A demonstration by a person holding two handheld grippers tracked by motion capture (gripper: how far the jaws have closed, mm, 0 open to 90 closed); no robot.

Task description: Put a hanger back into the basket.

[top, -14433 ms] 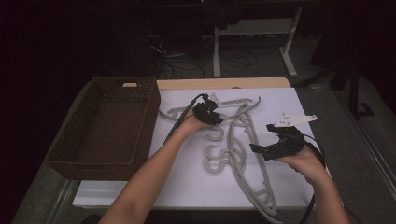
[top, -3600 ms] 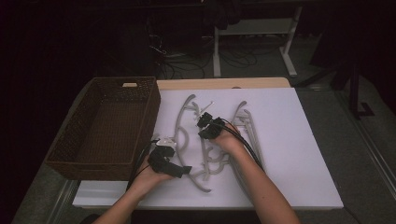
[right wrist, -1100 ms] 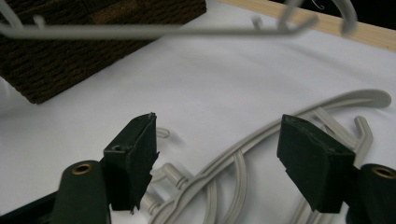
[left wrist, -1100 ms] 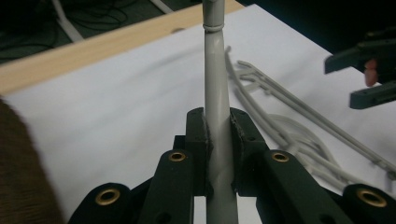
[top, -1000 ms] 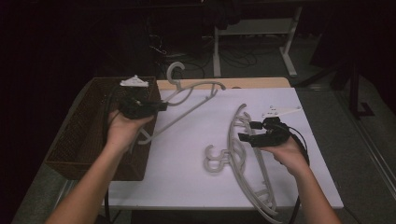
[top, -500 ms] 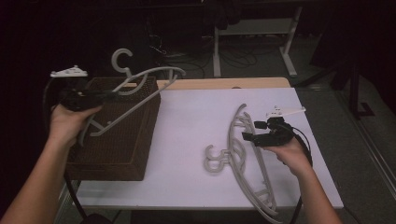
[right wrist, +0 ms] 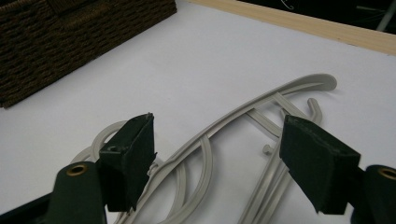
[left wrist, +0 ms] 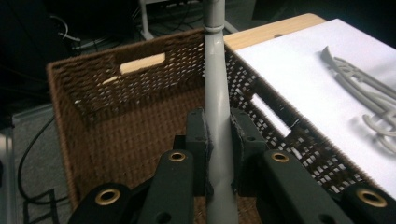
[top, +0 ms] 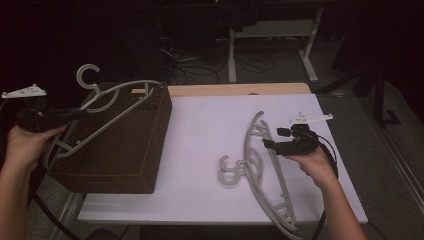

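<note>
A grey plastic hanger (top: 112, 107) hung in the air over the brown wicker basket (top: 125, 150), its hook (top: 88, 76) pointing up and away from the person, its long bar slanting down across the basket's open top. The left gripper (top: 62, 115) had it clamped: in the left gripper view the two black jaws were pressed tight on either side of the hanger's grey arm (left wrist: 217, 116), with the basket's woven inside (left wrist: 135, 126) right below. The left hand (top: 25, 142) held that gripper out past the basket's left edge, beyond the table.

The basket stood at the left end of the white tabletop (top: 205, 135), partly over its edge. Well apart from it, toward the right, a small heap of more grey hangers (top: 260, 170) lay flat on the white surface, their hooks curling to the left and their arms overlapping.

The right gripper (top: 280, 142) hovered just above that heap, in the right hand (top: 312, 160). In the right gripper view its jaws stood wide apart with nothing between them, the curved arms of the hangers (right wrist: 233, 140) lying beneath the gap
</note>
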